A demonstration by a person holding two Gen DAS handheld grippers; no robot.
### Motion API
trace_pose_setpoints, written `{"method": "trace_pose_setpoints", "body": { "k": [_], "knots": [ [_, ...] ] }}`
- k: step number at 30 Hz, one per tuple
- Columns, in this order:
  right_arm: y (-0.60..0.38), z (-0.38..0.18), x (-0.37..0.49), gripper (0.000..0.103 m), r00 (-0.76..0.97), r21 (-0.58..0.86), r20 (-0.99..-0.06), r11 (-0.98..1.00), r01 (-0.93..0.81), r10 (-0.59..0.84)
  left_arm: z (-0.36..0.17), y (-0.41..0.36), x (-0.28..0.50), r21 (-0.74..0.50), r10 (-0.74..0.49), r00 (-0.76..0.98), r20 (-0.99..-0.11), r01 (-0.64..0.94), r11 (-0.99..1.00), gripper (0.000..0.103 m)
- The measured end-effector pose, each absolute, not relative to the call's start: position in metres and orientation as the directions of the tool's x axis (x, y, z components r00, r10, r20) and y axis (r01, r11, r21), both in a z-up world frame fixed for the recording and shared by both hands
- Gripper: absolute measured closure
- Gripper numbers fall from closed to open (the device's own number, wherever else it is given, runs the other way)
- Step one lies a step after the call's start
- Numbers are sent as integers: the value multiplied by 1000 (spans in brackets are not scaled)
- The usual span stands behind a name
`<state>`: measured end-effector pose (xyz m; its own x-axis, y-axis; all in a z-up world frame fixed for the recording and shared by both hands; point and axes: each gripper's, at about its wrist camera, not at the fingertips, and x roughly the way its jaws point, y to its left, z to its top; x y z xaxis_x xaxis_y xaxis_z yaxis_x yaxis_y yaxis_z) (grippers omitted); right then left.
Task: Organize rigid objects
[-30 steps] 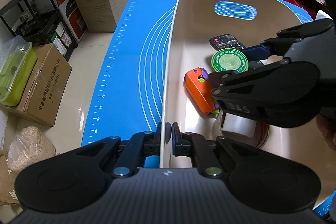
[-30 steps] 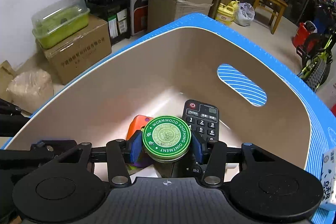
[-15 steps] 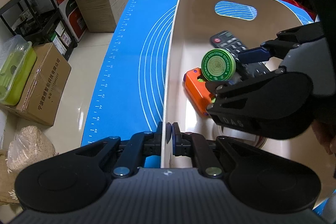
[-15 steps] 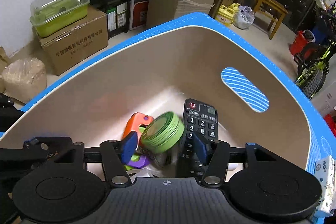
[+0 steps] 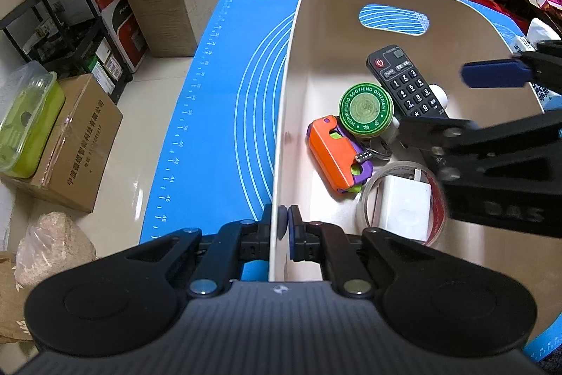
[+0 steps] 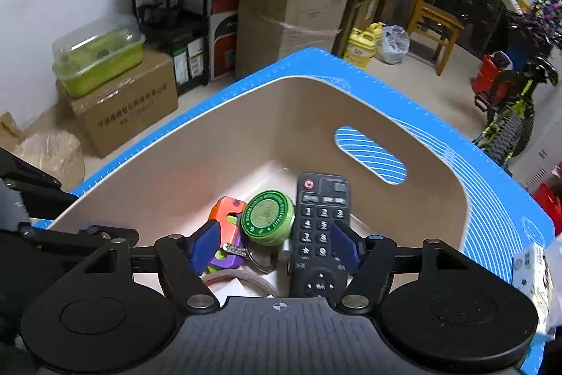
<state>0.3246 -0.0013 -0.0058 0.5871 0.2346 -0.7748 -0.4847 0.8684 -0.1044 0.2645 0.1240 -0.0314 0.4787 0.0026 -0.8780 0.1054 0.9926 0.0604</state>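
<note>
Inside the bin: one beige plastic bin [image 5: 298, 34] with an oval handle cutout sits on a blue measuring mat [image 5: 224, 86] that covers the bench.
Tin: one round green tin [image 5: 367, 108], lid reading "WORMWOOD SOOTHING OINTMENT", lies tilted among the other things, its lid facing up and toward the left wall.
Remote: one black remote [image 6: 321, 227] with a red power key; its long axis runs toward the bin's far wall, power key farthest from the right gripper.
Orange item: one orange and purple block [image 5: 337, 153] lies just beside the tin, touching it.
Tape and charger: one clear tape roll [image 5: 368, 199] rings one white charger [image 5: 407, 206] on the floor of the bin.
Left gripper [image 5: 283, 227]: fingers clamped on the bin's near rim, one each side of the wall.
Right gripper [image 6: 275, 243]: blue fingers [image 6: 203, 243] spread apart above the bin, holding nothing.
Printed mark: "DAS" on the right gripper's body.
</note>
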Motion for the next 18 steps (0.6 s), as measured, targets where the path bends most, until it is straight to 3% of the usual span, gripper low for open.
{"method": "trace_pose_setpoints", "body": {
  "k": [6, 7, 9, 18],
  "knots": [
    [-20, 8, 307, 25, 620, -64, -748, 904, -423, 237, -19, 120, 254, 92, 29, 510, -860, 99, 991, 86],
    [-24, 10, 304, 24, 622, -53, -745, 909, -414, 240, -15, 120, 253, 97, 32, 516, -856, 100, 990, 70],
    [-30, 14, 298, 23, 628, -43, -741, 916, -398, 238, -7, 117, 247, 104, 35, 543, -839, 97, 990, 51],
    [-51, 34, 262, 18, 667, -24, -712, 941, -337, 220, 24, 105, 225, 108, 39, 592, -805, 81, 991, 43]
  ]
}}
